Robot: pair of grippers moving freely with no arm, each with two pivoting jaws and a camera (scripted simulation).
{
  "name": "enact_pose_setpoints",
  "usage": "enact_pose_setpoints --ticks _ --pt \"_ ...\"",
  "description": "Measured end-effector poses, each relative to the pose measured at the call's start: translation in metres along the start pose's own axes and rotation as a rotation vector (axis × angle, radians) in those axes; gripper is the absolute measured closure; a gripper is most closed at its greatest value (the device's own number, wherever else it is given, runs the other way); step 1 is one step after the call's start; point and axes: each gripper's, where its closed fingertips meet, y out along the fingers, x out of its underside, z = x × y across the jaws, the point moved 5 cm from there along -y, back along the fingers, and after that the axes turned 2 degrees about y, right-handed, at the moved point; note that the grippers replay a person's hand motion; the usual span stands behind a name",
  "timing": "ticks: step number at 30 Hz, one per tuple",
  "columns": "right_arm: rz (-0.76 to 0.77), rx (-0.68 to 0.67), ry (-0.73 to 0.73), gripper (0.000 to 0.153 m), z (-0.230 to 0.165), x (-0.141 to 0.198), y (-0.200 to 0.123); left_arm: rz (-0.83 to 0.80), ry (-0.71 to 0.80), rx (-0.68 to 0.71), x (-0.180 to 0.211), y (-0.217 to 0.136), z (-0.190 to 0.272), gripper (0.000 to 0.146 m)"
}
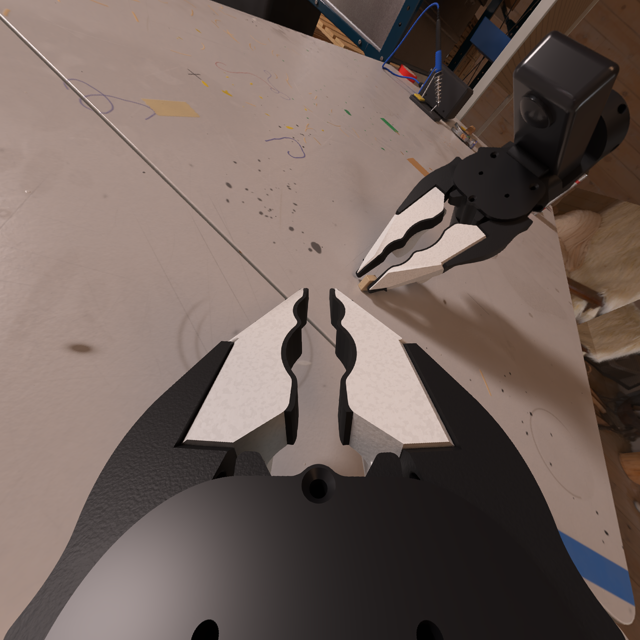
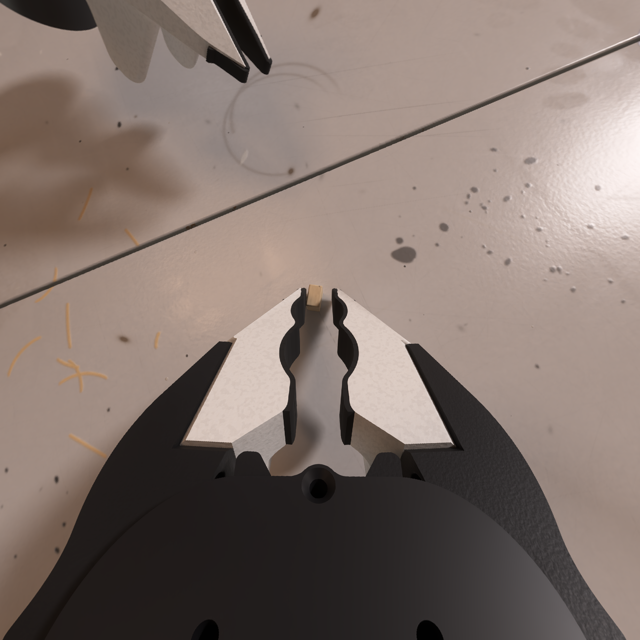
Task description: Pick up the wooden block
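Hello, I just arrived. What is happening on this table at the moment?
The right gripper is low over the grey table, its open fingers on either side of a small wooden block. The block rests on the table, against one fingertip, with a gap to the other, so it is not gripped yet. The left gripper hovers nearby, open and empty. A soldering station stands at the far table edge.

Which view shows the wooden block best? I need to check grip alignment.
The right wrist view: the wooden block sits unobstructed between the right claw tips. The left wrist view shows it far off, partly hidden.
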Motion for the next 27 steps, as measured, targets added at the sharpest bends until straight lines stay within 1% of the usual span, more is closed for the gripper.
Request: enact_pose_setpoints --ticks 6,10,15,19,25,27 --pt "0.050 0.057 0.039 0.138 -0.003 0.002 0.000 -0.002 0.008 0.010 -0.003 0.001 -0.001 0.135" --pt "0.056 0.124 0.009 0.139 -0.005 0.003 0.001 -0.005 0.015 0.015 -0.004 0.001 -0.002 0.135" --pt "0.087 0.189 0.022 0.139 -0.008 0.004 0.002 -0.005 0.016 0.022 -0.005 0.002 -0.003 0.136" --pt "0.103 0.212 0.017 0.141 -0.010 0.005 0.002 -0.009 0.018 0.023 -0.005 0.002 -0.004 0.136" --pt "0.119 0.213 0.021 0.143 -0.011 0.005 0.003 -0.008 0.018 0.027 -0.006 0.002 -0.005 0.136" --pt "0.121 0.214 0.016 0.146 -0.011 0.006 0.003 -0.009 0.021 0.026 -0.006 0.002 -0.005 0.136"
